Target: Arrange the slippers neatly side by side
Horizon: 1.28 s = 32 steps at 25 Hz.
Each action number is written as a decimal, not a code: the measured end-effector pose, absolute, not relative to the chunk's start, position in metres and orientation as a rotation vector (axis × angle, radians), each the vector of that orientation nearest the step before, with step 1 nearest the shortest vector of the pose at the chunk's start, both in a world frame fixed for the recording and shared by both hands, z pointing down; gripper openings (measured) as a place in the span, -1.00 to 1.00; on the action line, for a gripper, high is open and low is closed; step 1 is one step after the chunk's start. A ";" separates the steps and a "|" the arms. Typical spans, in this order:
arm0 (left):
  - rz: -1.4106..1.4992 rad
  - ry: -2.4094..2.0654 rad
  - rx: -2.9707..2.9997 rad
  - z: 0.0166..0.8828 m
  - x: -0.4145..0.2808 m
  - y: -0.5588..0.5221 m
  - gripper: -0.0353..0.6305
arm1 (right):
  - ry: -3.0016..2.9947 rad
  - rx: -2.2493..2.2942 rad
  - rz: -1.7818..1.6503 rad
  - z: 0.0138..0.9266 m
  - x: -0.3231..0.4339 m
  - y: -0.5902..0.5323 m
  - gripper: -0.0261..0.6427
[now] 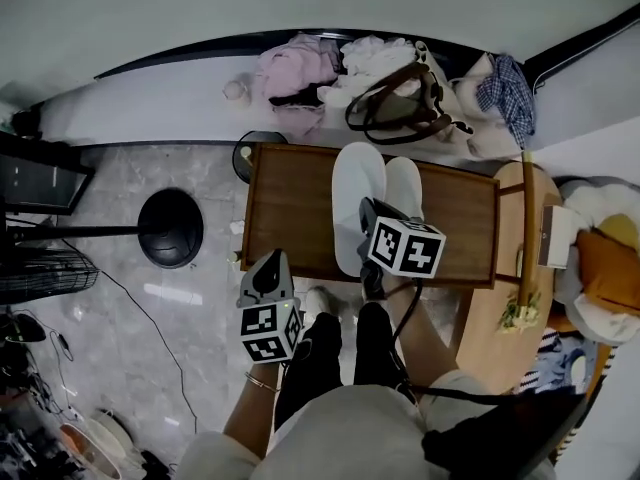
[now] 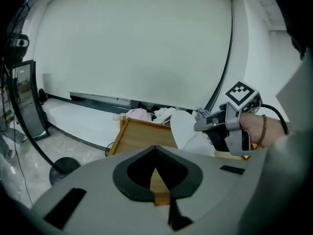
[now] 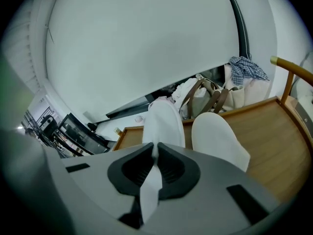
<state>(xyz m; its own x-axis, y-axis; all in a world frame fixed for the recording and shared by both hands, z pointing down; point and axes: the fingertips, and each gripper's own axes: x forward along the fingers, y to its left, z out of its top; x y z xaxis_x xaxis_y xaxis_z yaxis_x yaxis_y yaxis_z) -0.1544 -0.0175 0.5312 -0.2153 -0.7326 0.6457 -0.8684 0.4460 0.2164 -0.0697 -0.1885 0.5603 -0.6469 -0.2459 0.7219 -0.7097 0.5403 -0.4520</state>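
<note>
Squarely on the brown rectangular wooden table (image 1: 290, 208) lie two flat slippers side by side, toes pointing to the far edge. The left white slipper (image 1: 357, 183) reaches a little farther than the right white slipper (image 1: 405, 190), and their inner edges run just beside each other. The right gripper (image 1: 368, 211) sits over the near end of the left white slipper, and its own view shows the jaws pressed together on a thin fold of that slipper's heel edge (image 3: 164, 124), with the right white slipper (image 3: 217, 138) resting free on the wood to the right. The left gripper (image 1: 268, 273) hangs at the table's near left corner, well apart from both slippers; its jaws meet at the tips with nothing between them, only the table's wood (image 2: 139, 136) showing beyond. On the far white ledge lie a brown-strapped bag (image 1: 400, 103), pink clothing (image 1: 295, 68) and a blue checked cloth (image 1: 508, 88).
</note>
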 end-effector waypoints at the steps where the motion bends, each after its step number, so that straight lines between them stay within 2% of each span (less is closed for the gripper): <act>1: 0.255 -1.994 1.344 0.533 -0.155 -0.019 -0.87 | -2.176 0.776 1.021 0.563 -0.069 -0.188 -0.79; 32: 0.304 -1.924 1.328 0.572 -0.156 -0.021 -0.87 | -2.066 0.831 1.125 0.622 -0.059 -0.187 -0.79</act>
